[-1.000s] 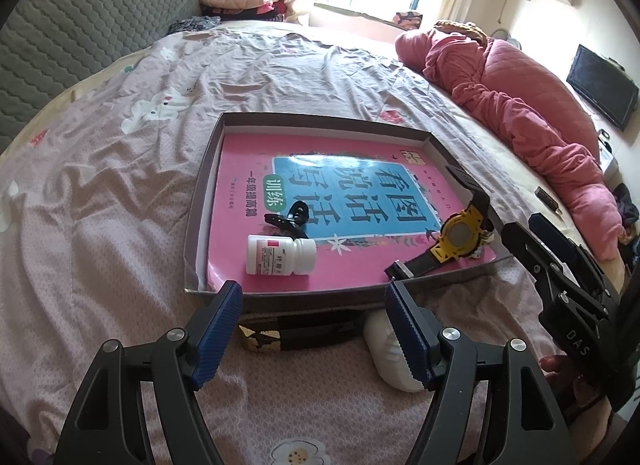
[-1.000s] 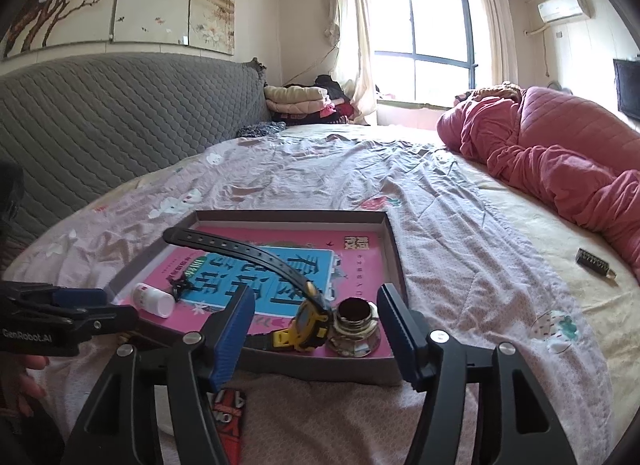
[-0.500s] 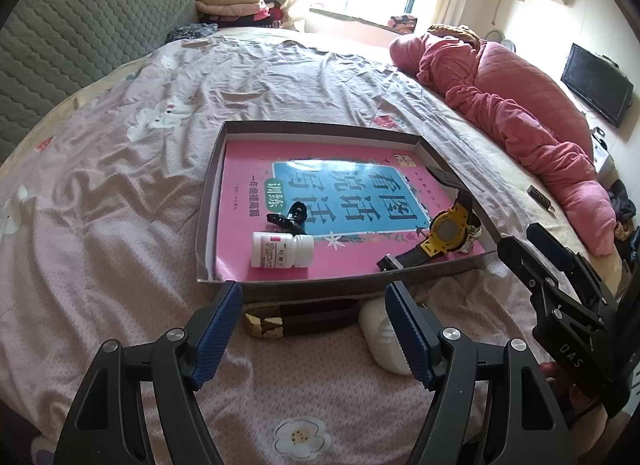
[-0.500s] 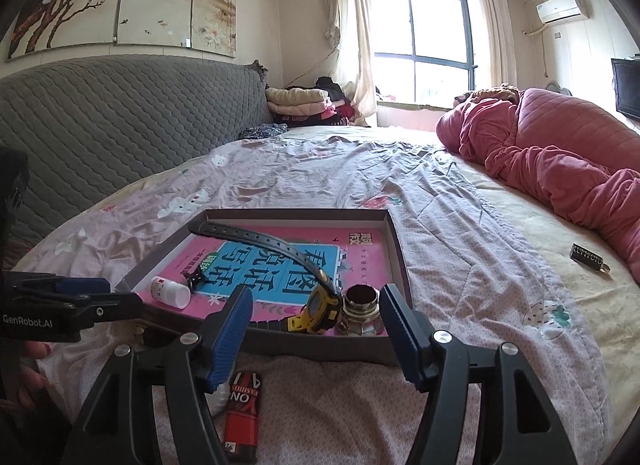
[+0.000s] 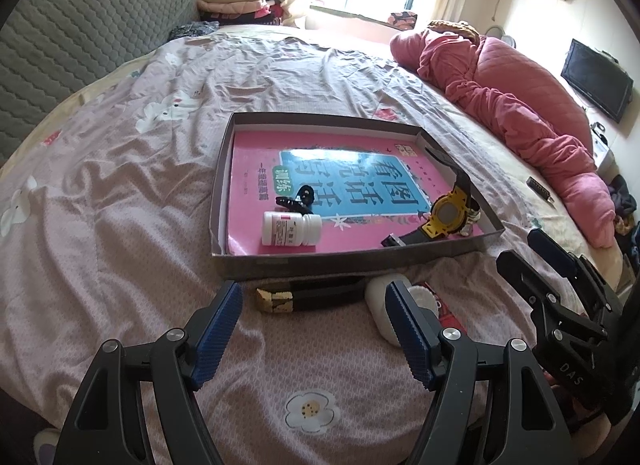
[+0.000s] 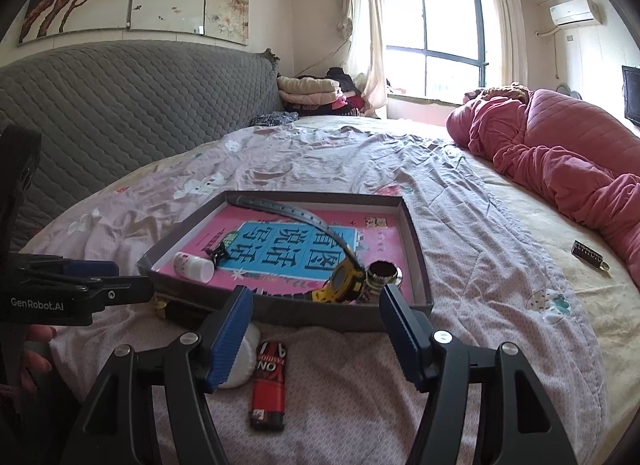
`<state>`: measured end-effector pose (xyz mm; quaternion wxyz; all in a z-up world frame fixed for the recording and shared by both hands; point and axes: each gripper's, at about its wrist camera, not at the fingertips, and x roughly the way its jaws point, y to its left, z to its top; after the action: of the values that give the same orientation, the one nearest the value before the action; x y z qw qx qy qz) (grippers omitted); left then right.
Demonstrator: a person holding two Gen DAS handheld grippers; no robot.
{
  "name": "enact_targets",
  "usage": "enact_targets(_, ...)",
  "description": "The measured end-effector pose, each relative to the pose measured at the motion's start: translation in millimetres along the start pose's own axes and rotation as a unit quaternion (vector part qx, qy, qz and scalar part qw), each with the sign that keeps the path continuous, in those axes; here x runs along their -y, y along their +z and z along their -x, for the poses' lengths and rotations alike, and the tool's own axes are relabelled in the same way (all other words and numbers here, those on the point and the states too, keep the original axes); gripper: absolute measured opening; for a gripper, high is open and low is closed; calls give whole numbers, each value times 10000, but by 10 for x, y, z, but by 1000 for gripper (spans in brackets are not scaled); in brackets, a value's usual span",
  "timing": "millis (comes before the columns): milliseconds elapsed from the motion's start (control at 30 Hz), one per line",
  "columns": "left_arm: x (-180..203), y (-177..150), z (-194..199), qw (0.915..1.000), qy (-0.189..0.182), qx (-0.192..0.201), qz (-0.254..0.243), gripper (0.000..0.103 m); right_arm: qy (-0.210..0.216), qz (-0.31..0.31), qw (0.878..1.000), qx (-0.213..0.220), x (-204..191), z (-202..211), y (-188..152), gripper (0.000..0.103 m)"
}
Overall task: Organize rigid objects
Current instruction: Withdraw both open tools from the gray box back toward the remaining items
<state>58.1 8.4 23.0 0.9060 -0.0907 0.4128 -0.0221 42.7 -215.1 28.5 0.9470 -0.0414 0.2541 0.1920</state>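
Both grippers, left [image 5: 312, 329] and right [image 6: 314, 335], stand with jaws apart and empty over the bedsheet, the red lighter [image 6: 269, 381] lying lengthwise at lower centre, just below the right jaws and outside the tray [image 6: 420, 249].

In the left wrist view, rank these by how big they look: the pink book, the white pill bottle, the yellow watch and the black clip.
1. Pink book, by far the largest.
2. Yellow watch, counting its strap.
3. White pill bottle, close to the watch's face in size.
4. Black clip, the smallest.
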Motion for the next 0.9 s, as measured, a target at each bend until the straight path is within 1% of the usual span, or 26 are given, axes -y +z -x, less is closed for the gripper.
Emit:
enact_targets(200, 3, -71, 31, 10000, 5, -52, -17, 75, 42, -1, 9999, -156, -40, 22, -54, 65)
enact_targets(533, 63, -166, 54, 9997, 35, -132, -203, 75, 181, 71, 9989, -417, -166, 12, -123, 65)
enact_targets(900, -73, -250, 16, 9997, -19, -191, -156, 75, 122, 90, 9971, -741, -199, -71, -208, 65)
